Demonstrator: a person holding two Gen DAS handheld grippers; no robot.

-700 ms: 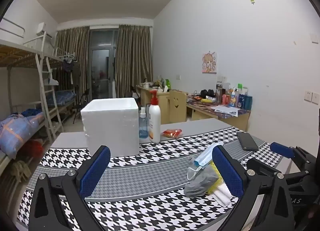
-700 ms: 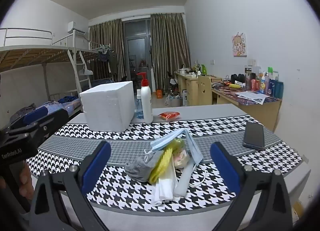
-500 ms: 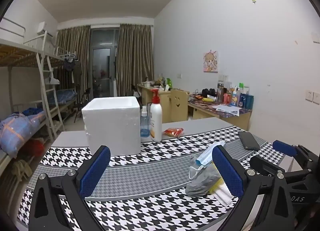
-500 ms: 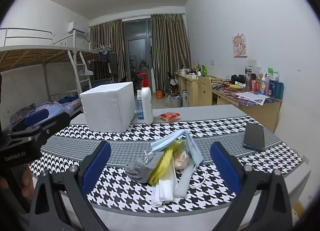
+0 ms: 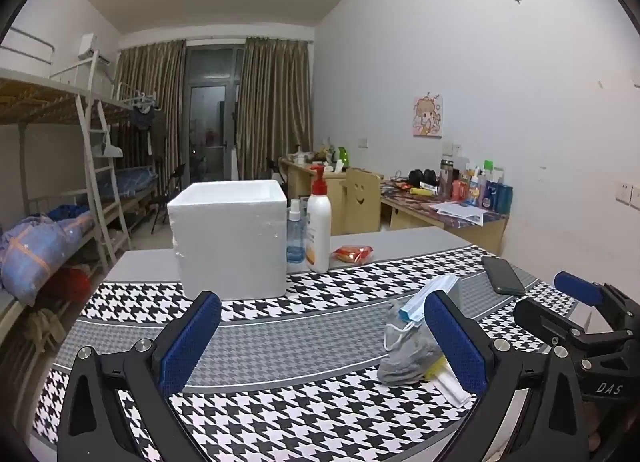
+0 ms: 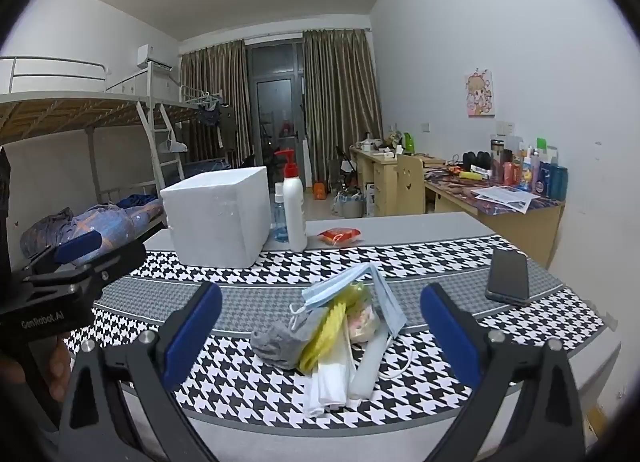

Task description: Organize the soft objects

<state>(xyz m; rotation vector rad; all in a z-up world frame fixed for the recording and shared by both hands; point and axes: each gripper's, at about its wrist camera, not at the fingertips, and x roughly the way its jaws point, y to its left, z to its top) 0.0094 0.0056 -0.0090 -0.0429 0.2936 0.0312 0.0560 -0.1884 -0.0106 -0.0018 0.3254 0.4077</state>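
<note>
A heap of soft items, topped by a blue face mask, sits low in the frame's centre on a houndstooth tablecloth, framed by the spread right gripper, while the left gripper, also spread, holds nothing.

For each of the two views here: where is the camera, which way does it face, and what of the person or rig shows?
Left wrist: on the left gripper, jaws open, facing the white foam box; the right gripper shows at right.
Right wrist: on the right gripper, jaws open, facing the pile of soft items; the left gripper and a hand show at left.
Shared: box, pile, white pump bottle, black phone, houndstooth tablecloth.
</note>
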